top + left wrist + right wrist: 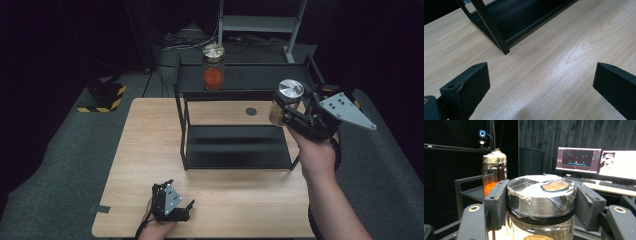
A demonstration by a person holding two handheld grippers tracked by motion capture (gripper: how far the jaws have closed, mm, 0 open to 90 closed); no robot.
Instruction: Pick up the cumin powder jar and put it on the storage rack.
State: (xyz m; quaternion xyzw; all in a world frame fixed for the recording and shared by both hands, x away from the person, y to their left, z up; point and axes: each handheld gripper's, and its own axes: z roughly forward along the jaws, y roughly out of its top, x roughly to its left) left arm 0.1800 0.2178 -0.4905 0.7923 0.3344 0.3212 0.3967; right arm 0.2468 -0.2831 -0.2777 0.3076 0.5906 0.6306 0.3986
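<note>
Looking down, we see a light wooden table point(150, 150) standing on grey carpet point(60, 165) in a dark room. A black rack point(235, 145) with two shelves sits on the table toward twelve o'clock. On its top shelf stands a jar with orange stuff point(213, 66).

Our right gripper point(289, 111), at about two o'clock, holds a jar with a silver lid point(287, 100) up in the air beside the rack, its jaws squeezing the lid from both sides. Our left gripper point(186, 206) rests low at six o'clock, jaws wide apart, nothing between them.

Behind, in the right gripper view, we see lit screens point(599, 161) and a keyboard point(617, 185) on a desk.
</note>
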